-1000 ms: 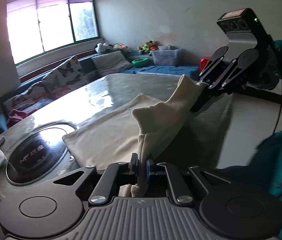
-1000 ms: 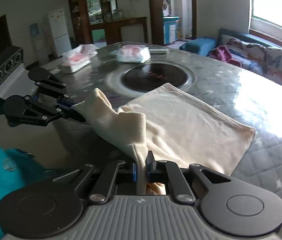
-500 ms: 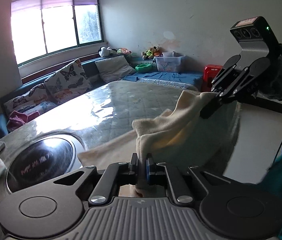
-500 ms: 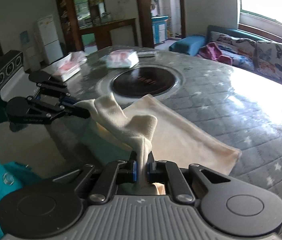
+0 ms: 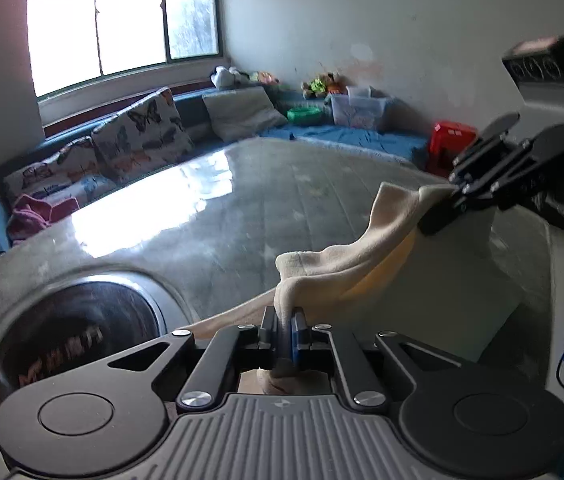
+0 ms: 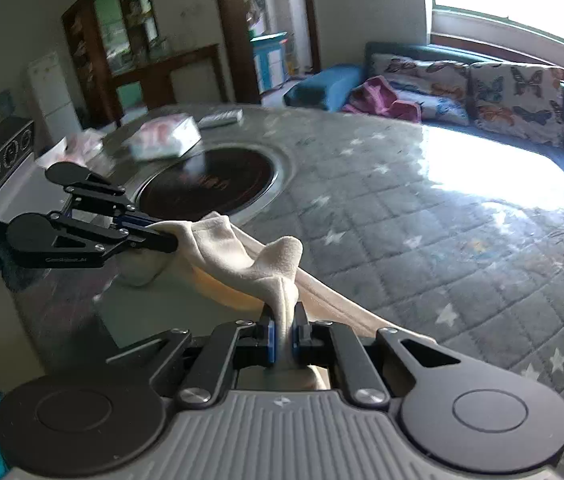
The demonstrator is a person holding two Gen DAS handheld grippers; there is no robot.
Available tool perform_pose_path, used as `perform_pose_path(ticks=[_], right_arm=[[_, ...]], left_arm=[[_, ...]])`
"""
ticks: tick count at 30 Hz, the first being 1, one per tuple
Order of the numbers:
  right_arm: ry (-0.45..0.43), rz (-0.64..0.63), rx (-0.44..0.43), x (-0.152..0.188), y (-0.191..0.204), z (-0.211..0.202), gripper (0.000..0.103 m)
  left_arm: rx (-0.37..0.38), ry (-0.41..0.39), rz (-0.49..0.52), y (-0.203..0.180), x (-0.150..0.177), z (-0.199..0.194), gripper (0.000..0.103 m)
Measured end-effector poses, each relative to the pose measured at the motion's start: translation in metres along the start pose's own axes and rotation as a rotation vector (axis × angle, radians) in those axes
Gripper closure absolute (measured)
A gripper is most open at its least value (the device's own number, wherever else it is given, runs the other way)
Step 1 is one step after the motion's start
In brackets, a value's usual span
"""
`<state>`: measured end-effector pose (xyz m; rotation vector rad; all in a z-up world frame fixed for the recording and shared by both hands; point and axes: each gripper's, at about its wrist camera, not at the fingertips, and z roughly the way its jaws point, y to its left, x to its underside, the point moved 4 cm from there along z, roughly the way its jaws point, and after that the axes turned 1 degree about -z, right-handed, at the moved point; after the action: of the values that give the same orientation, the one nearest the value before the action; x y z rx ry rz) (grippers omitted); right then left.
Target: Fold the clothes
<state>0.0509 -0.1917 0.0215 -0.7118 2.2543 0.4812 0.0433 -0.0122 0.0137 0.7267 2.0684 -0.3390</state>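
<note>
Cream cloth (image 5: 345, 264): pinched at one point between pressed-together fingers of left gripper (image 5: 285, 330), at another by right gripper (image 6: 283, 330), likewise clamped. Cloth sags between both, lifted over near edge of quilted table (image 6: 421, 216); round black hob (image 6: 206, 184) near left gripper.

The cloth (image 5: 333, 264) hangs at frame centre between the left gripper (image 5: 283, 330) below and the right gripper (image 5: 439, 216) at right; the round hob (image 5: 70, 336) sits lower left in the table (image 5: 242, 208); the sofa (image 5: 94, 160) lies behind.
</note>
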Motion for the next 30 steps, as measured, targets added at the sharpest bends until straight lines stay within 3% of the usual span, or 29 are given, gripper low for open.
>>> perform_pose_path(ticks=[9,18,26,30], right_arm=[[0.052,0.085,0.021,0.012,-0.031,0.046,0.095],[0.07,0.126,-0.062,0.003,-0.039,0.042,0.068],[0.089,0.318,-0.148,-0.001,-0.062,0.055,0.067],[0.063,0.331,-0.175,-0.007,-0.067,0.045,0.061]], left_arm=[[-0.022,0.069,-0.004,0.008,0.004,0.038,0.096],[-0.023,0.088,0.022,0.007,0.002,0.044,0.096],[-0.025,0.094,0.024,0.008,0.0,0.044,0.096],[-0.017,0.098,0.022,0.009,0.0,0.043,0.096]])
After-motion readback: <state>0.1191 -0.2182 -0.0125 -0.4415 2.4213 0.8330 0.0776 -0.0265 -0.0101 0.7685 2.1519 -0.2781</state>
